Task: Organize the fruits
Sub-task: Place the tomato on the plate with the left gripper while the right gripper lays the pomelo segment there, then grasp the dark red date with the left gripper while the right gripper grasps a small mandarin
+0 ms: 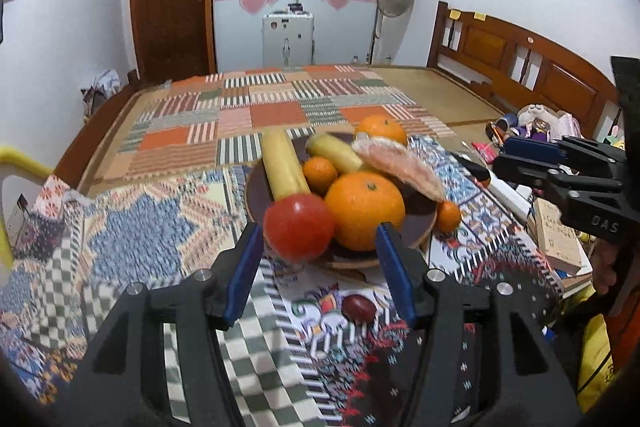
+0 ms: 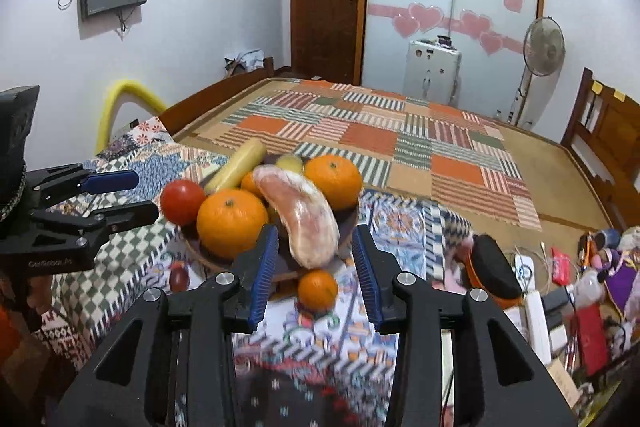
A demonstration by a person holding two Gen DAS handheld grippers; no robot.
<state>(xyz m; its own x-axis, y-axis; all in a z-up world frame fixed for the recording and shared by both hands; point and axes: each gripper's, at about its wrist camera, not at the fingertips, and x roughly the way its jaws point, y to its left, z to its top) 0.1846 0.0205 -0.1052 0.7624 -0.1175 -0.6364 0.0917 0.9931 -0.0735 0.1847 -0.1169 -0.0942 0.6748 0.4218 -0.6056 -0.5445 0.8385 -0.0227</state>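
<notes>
A dark wooden bowl [image 1: 420, 227] on the patterned cloth holds two yellow bananas [image 1: 284, 167], a big orange [image 1: 364, 211], a second orange [image 1: 382, 131], a small tangerine [image 1: 320, 173], a peeled pomelo segment [image 1: 400, 163] and a red tomato [image 1: 298, 227] at its near left rim. My left gripper [image 1: 316, 247] is open and empty just before the tomato. My right gripper [image 2: 316, 255] is open and empty in front of the pomelo segment [image 2: 304, 223]. A small tangerine [image 2: 318, 289] lies on the cloth below the bowl [image 2: 208, 255]. A dark red date [image 1: 359, 307] lies on the cloth.
The patterned cloth [image 1: 140, 239] covers a table beside a bed with a patchwork mat [image 1: 260, 115]. Books, a white power strip [image 2: 538, 311], toys and a black-orange object [image 2: 492, 271] crowd the right side. A yellow tube [image 2: 124, 95] stands at the left.
</notes>
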